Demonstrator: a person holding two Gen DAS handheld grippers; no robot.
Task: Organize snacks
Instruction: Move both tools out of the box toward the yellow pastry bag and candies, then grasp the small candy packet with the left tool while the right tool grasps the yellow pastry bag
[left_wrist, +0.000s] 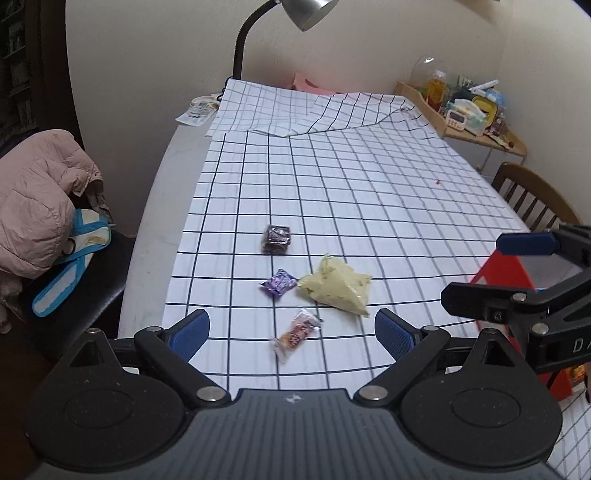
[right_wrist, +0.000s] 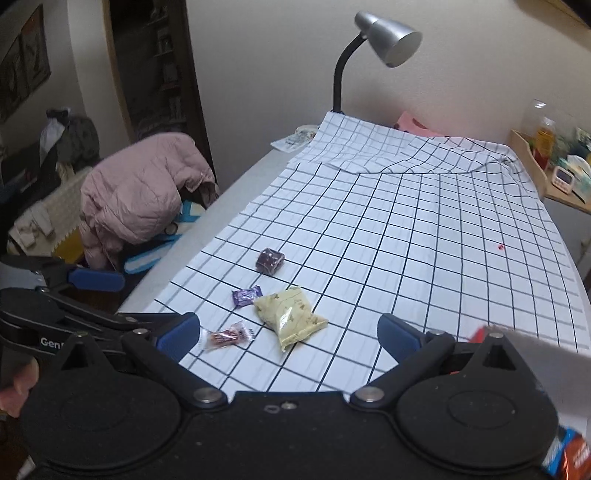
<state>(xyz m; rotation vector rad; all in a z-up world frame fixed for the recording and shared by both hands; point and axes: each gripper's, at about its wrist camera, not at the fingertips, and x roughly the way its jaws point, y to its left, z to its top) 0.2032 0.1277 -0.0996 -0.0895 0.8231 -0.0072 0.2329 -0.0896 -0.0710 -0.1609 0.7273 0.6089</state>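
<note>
Left wrist: left gripper (left_wrist: 291, 334) and right gripper (right_wrist: 288, 338) both wide open, empty. Yellow bag (left_wrist: 338, 290) at cloth (left_wrist: 369, 192) centre, candies at 9 o'clock beside it. Bag looks light, crinkly, slippery; pinch sealed edge.

Checked tablecloth (left_wrist: 369, 192) lying as soft matt cloth, creasing at far fold. Yellow snack bag (left_wrist: 338, 288) and small candy wrappers (left_wrist: 297, 330) showing glossy, crinkled plastic film. Lamp shade (right_wrist: 391, 42) gleaming as brushed metal. Pink jacket (right_wrist: 136, 188) looking puffy, quilted. Chair (left_wrist: 532, 195) and shelf (left_wrist: 476, 136) showing smooth wood.
</note>
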